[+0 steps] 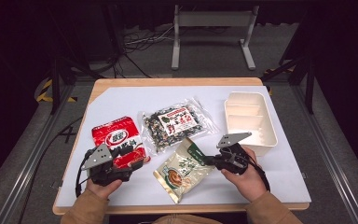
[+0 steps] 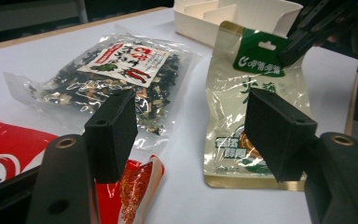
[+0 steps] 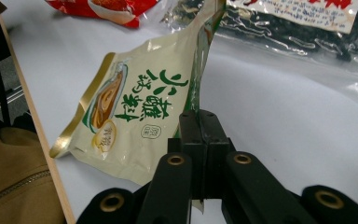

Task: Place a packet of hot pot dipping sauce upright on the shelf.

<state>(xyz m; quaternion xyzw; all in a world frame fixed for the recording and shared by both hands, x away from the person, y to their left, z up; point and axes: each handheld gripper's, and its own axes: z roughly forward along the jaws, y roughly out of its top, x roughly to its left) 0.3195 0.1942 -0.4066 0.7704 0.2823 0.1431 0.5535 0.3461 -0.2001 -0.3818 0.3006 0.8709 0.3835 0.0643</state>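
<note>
Right claw (image 3: 200, 126) clenched on the green-and-cream pouch's (image 3: 135, 107) top edge, pouch hanging just ahead of it.

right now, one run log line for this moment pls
right gripper: shut on cream pouch, top edge pinched | left gripper: open, holding nothing, over red bag | white tray: holds no packets

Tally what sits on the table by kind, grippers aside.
Snack packets: 3: red packet, clear seaweed-mix packet, cream-and-green packet, pinched at its edge by the right gripper
Divided white trays: 1
Total: 4
</note>
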